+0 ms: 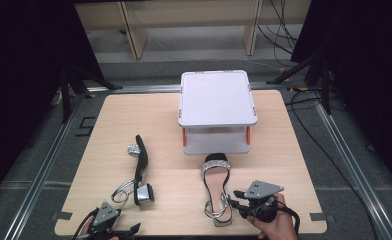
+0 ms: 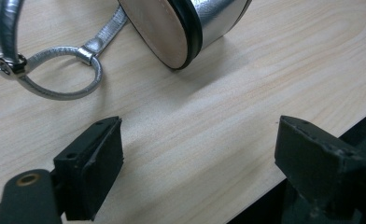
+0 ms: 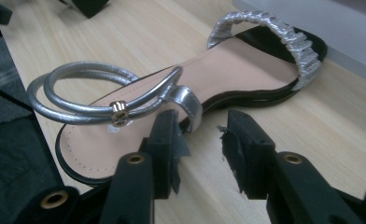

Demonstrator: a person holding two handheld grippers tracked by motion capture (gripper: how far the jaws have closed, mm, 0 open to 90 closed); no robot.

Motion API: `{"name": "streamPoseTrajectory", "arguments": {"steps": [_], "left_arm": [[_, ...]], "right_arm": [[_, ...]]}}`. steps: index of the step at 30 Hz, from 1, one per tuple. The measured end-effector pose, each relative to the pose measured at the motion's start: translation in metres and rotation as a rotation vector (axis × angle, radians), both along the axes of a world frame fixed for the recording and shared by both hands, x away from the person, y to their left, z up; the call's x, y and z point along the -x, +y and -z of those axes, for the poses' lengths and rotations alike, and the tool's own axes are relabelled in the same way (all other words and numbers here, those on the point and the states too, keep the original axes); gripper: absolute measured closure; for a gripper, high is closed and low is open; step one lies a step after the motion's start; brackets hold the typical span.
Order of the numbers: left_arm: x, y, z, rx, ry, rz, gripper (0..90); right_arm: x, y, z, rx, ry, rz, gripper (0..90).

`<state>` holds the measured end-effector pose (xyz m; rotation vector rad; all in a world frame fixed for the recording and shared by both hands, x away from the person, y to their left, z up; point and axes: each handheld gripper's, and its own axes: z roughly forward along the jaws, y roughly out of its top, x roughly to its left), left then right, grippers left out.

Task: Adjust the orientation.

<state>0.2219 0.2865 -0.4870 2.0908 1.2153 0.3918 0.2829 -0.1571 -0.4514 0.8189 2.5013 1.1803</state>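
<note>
Silver-strapped sandal point(image 3: 209, 88) sits by the right tool point(image 3: 200, 140), narrowed, seemingly gripping nothing.

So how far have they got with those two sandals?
Barely started. Nothing is stored: the white two-tier rack holds no shoe. In hand: the right tongs sit at the upright sandal's side strap, not yet pinching. Left: the other sandal lies on its side, the left tongs open nearby.

- Table point(image 1: 284, 150): pale wood grain, matt.
- Upright sandal point(image 3: 246, 65): glossy silver straps, smooth tan insole.
- Tipped sandal point(image 1: 141, 165): shiny metallic silver heel.
- Rack point(image 1: 216, 97): matt white plastic.
</note>
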Motion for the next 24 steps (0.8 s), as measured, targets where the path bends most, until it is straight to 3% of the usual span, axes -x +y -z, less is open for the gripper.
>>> {"name": "streamPoseTrajectory", "arguments": {"steps": [1,6,14,22,24], "left_arm": [[0.000,0.000,0.000,-0.003,-0.003,-0.004,15.2],[0.000,0.000,0.000,0.005,0.003,0.002,15.2],[0.000,0.000,0.001,0.003,-0.003,-0.004,15.2],[0.000,0.000,0.000,0.002,-0.006,-0.004,15.2],[0.001,-0.001,0.000,0.020,0.002,0.001,15.2]], "right_arm": [[0.000,0.003,0.001,0.009,0.014,0.000,67.8],[-0.003,0.006,0.002,0.048,-0.021,-0.040,82.8],[-0.008,-0.006,-0.003,0.081,-0.015,-0.067,86.5],[-0.017,-0.026,-0.006,0.081,0.003,-0.035,88.5],[-0.021,-0.032,-0.007,0.080,0.004,-0.014,88.6]]}}
